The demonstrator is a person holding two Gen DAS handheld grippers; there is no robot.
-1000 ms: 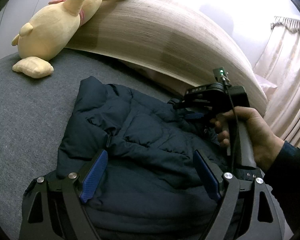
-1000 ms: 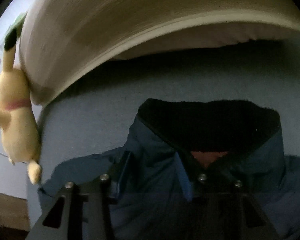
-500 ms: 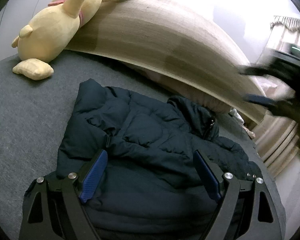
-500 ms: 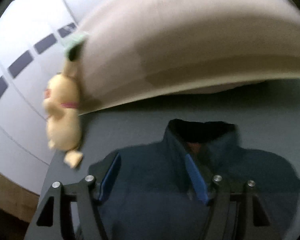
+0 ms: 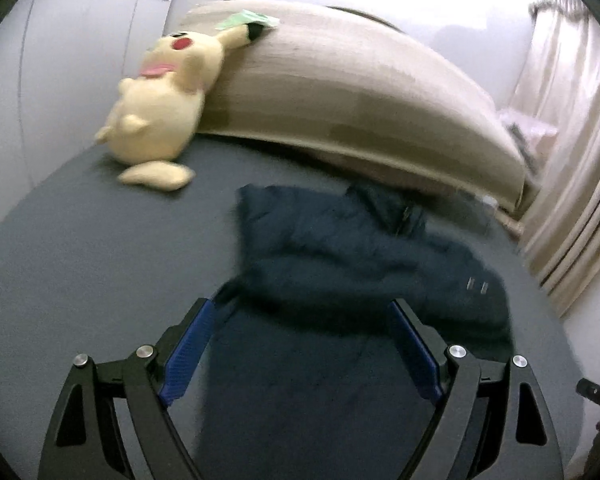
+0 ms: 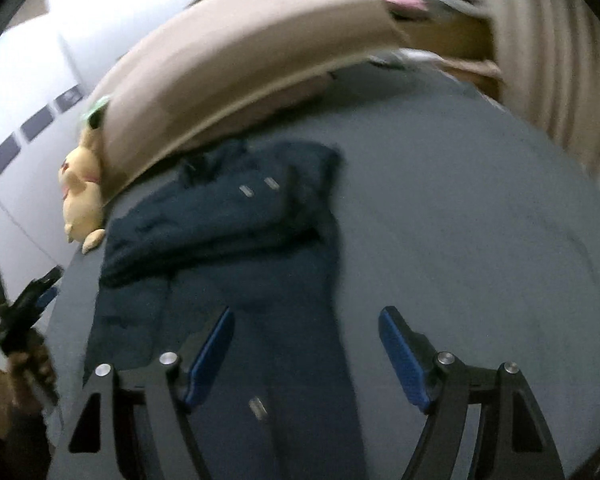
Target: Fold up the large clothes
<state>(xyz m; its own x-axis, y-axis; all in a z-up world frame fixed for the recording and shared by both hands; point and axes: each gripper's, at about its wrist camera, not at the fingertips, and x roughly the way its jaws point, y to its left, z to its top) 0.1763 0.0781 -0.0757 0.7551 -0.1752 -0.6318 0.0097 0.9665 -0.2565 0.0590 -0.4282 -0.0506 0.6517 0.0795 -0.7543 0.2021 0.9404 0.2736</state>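
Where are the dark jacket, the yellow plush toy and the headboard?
dark jacket (image 5: 340, 252): left wrist view, bunched upper part.
yellow plush toy (image 5: 156, 112): left wrist view, its belly.
headboard (image 6: 228, 68): right wrist view, its padded front.

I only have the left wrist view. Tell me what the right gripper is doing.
Observer: The right gripper is open above the jacket. Its jaws have just been opening, and the pads pinch nothing.
Operator: Report how the jacket lies from that side.
Observer: Its upper part is folded across, and a long lower part runs flat on the bed toward the right wrist camera.
Operator: Say where my left gripper shows there.
Observer: The left gripper is at that view's left edge, held in a hand, clear of the jacket.
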